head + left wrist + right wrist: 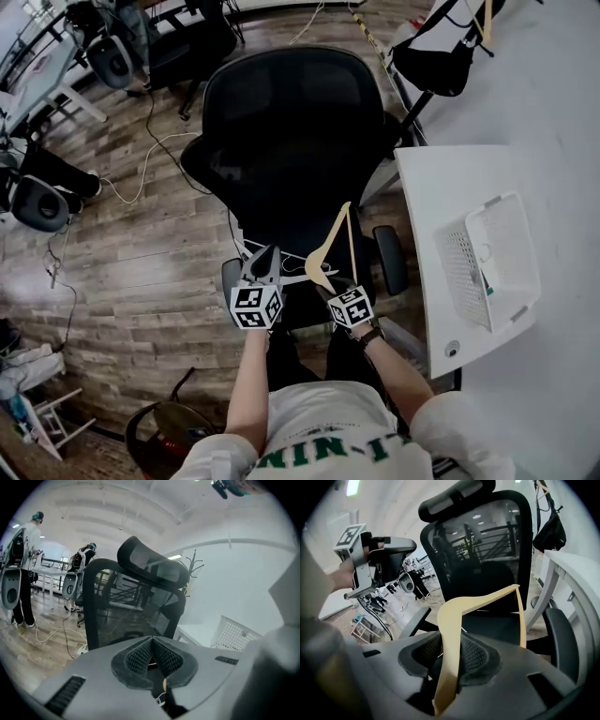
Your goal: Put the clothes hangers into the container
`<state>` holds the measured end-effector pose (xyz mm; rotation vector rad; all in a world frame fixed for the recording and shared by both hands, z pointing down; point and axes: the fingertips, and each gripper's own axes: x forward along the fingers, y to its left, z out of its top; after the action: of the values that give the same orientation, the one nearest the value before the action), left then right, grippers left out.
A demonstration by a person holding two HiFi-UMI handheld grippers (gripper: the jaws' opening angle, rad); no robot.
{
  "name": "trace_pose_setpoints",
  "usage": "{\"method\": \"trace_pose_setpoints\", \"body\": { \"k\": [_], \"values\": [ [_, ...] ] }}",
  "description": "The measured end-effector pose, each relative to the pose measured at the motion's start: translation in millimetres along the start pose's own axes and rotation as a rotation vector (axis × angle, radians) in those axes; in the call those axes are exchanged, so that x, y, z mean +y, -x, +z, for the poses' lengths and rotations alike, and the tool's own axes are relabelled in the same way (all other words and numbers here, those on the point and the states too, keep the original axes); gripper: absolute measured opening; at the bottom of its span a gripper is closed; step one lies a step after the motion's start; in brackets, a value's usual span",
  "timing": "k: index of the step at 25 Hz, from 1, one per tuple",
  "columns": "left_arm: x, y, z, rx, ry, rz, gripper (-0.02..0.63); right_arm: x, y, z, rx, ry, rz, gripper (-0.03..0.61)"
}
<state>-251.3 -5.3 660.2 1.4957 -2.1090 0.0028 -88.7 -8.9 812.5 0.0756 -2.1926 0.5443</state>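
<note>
Head view: chair [291, 122] sits dead ahead and fills the middle. Table [441, 187] is on the right, its left edge just beside the chair's armrest. Basket [511, 202] sits on the table, well right of both grippers, with its open top toward the camera. Open floor lies left of the chair, with cables across it. Left gripper [267, 251] and right gripper [330, 284] are side by side over the chair's near edge, apart. Hanger [336, 239] (wooden, pale) sticks up from the right gripper, tilted, and is not at the basket.

Left gripper view: left gripper [152, 641] has its pads together at the tips. A thin pale line crosses the gap behind them, and I can't tell what it is. The chair back [136, 602] is close in front. The basket [234, 632] is off to the right, past the table corner. People [23, 559] stand far left, well clear.

Right gripper view: right gripper [452, 641] is narrow, its pads clamped on one arm of the hanger [487, 597]. The rest of the hanger runs up and right across the chair seat. The left gripper [361, 585] is in view upper left. The table edge [576, 573] is close on the right, and a black bag [548, 531] hangs above it.
</note>
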Motion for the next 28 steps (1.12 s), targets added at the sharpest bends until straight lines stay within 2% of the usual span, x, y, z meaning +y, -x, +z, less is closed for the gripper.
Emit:
{"method": "trace_pose_setpoints", "body": {
  "k": [4, 18, 28],
  "values": [
    [-13, 22, 22, -0.006, -0.106, -0.01, 0.012, 19, 40, 17, -0.045, 0.046, -0.015, 0.143],
    [-56, 53, 86, -0.096, -0.127, -0.119, 0.012, 37, 171, 97, -0.263, 0.151, -0.128, 0.144],
    [-123, 39, 119, -0.114, -0.216, -0.249, 0.012, 12, 256, 140, -0.396, 0.184, -0.235, 0.144]
  ]
}}
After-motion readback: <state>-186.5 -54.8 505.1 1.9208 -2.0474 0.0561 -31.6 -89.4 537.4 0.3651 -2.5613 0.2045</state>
